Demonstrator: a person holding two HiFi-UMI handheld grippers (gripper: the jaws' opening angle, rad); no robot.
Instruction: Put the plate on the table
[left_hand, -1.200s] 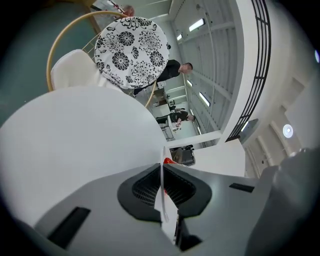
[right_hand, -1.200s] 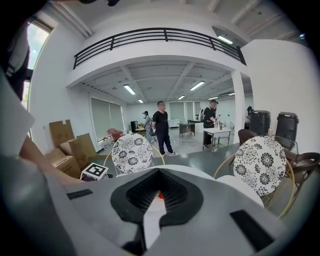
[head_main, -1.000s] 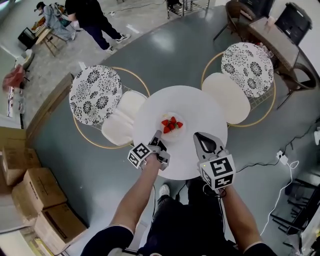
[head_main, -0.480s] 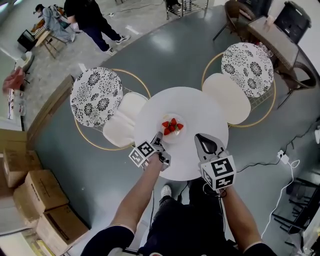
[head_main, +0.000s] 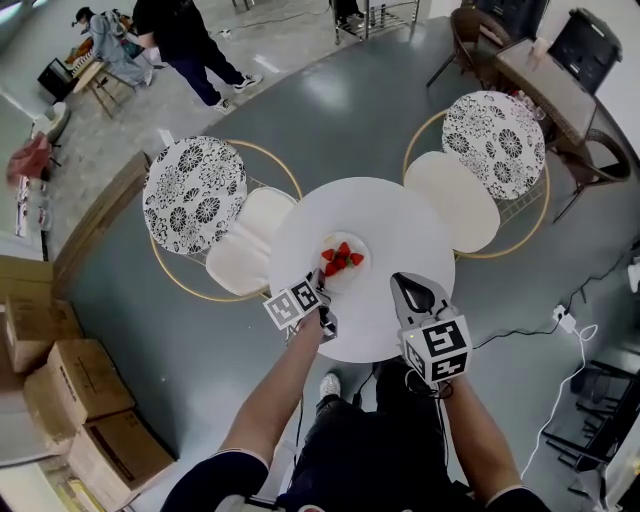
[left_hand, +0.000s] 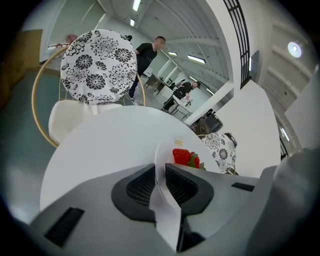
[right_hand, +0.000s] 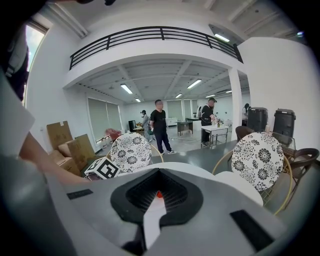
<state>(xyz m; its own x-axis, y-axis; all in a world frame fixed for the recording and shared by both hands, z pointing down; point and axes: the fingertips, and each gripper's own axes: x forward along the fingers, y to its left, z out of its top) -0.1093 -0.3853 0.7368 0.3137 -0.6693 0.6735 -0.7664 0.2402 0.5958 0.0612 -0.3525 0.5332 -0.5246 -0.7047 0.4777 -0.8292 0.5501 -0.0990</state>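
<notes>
Plate (head_main: 352, 278) with strawberries (head_main: 341, 256) sits flat on the round white counter (head_main: 400, 215), a little toward the person's side of centre. It is in the same spot as a second ago, no shift.

The change is at the left gripper (head_main: 320, 283). Its jaws have just been opening, and its marker cube has rolled over compared with the earlier frames. In the left gripper view the plate's near rim is between the pads, but the gap now looks slightly wider than the rim. So the gripper is narrowly parted and no longer clamping.

This reads as a release: the counter carries the plate, so the task is essentially done. What probably remains is backing the left gripper straight off the rim without dragging it.

Right gripper (head_main: 405, 285) hovers over the counter beside the plate, apart from it. Its jaws are together with nothing between them.
</notes>
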